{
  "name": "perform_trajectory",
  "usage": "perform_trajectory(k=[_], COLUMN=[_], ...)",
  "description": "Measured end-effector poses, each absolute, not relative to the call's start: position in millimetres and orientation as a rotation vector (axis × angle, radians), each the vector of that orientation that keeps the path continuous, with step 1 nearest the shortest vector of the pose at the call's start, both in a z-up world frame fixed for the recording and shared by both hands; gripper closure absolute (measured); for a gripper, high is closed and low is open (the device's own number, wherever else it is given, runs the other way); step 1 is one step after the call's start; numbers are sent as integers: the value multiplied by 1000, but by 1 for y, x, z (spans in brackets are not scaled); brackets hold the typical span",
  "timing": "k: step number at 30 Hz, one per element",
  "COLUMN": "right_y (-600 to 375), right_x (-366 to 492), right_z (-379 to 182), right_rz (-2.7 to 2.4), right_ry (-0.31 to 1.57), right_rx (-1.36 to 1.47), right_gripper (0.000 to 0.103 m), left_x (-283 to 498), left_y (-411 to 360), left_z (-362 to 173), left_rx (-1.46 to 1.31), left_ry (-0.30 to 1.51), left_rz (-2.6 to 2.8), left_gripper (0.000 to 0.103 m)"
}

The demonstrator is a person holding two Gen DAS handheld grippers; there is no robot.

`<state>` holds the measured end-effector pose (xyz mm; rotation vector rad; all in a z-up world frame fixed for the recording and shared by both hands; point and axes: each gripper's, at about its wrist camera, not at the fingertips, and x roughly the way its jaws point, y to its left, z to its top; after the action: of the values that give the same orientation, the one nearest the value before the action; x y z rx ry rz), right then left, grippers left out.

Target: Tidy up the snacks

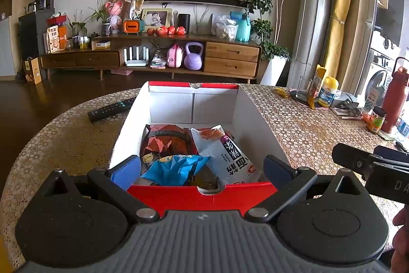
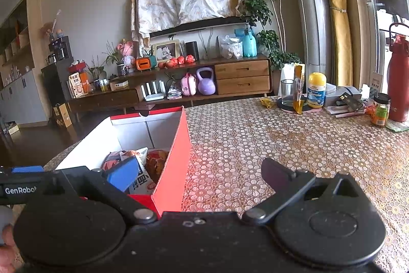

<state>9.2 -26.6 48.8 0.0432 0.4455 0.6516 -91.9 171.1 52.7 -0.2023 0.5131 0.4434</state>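
Note:
A red and white cardboard box (image 1: 250, 117) stands on the table and holds snack packets: a dark red one (image 1: 166, 140), a white one with a purple label (image 1: 225, 155) and a blue one (image 1: 176, 168) at the near end. My left gripper (image 1: 202, 166) hangs open over the box's near red wall, with nothing between its fingers. My right gripper (image 2: 199, 172) is open too, straddling the box's right red wall (image 2: 176, 160), its left finger (image 2: 122, 174) above the packets and its right finger over the tablecloth. The white packet (image 2: 141, 181) shows inside.
A black remote (image 1: 111, 109) lies left of the box. At the table's far right stand a glass (image 2: 287, 91), a yellow-capped bottle (image 2: 316, 90), a small jar (image 2: 381, 109), a red flask (image 2: 397, 78) and papers. A patterned tablecloth (image 2: 281, 140) covers the table.

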Motion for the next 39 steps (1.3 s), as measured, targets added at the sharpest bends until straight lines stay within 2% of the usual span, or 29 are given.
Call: perform_trajectory(k=[39], right_y=[-28], right_x=[11], right_z=[44], right_rz=[633], right_ry=[458], right_rx=[51], right_gripper=[0], left_x=[-94], left_y=[174], left_z=[52], left_rx=[-196], left_ry=[510], left_rz=[446], left_gripper=[0])
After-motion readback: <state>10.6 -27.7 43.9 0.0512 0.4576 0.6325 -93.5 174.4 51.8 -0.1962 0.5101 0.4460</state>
